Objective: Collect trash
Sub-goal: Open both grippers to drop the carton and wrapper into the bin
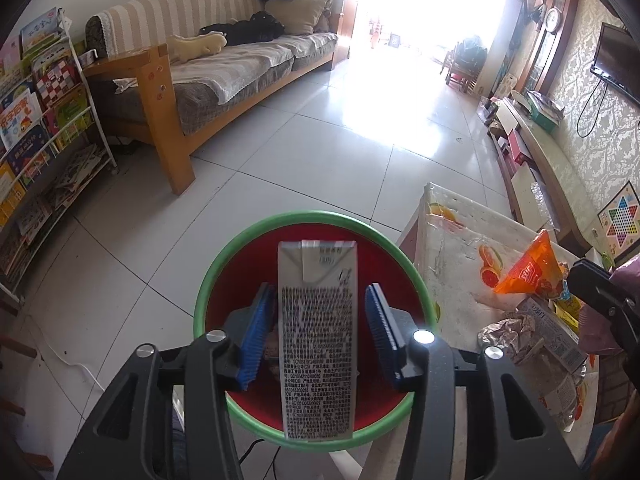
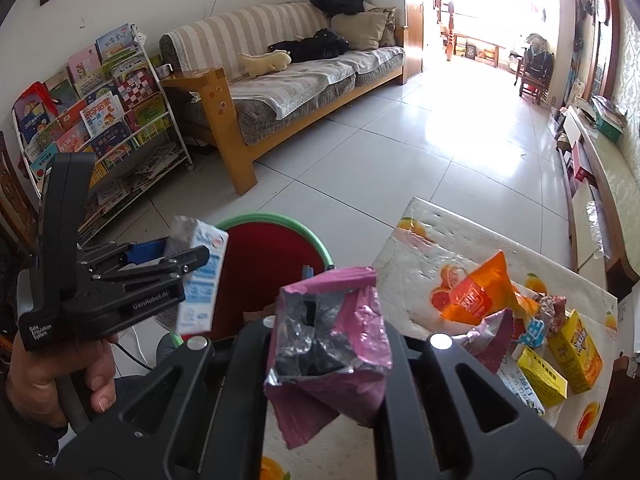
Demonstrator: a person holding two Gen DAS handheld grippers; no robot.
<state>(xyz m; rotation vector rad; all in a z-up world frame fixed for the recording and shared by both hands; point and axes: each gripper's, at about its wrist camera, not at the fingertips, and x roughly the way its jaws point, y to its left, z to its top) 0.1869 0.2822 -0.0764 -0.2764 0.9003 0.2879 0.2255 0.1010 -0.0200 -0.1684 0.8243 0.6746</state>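
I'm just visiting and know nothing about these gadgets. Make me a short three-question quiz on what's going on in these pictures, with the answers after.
1. True or false: the milk carton sits between the left gripper's blue pads, directly above the red bin with the green rim.
2. What does the right gripper hold? A) a yellow box B) a crumpled pink foil wrapper C) an orange bag
3. Fill in: the orange bag lies on the ____.

Key
1. True; the pads stand apart from the carton's sides.
2. B, the pink wrapper.
3. Table, with its fruit-patterned cover.
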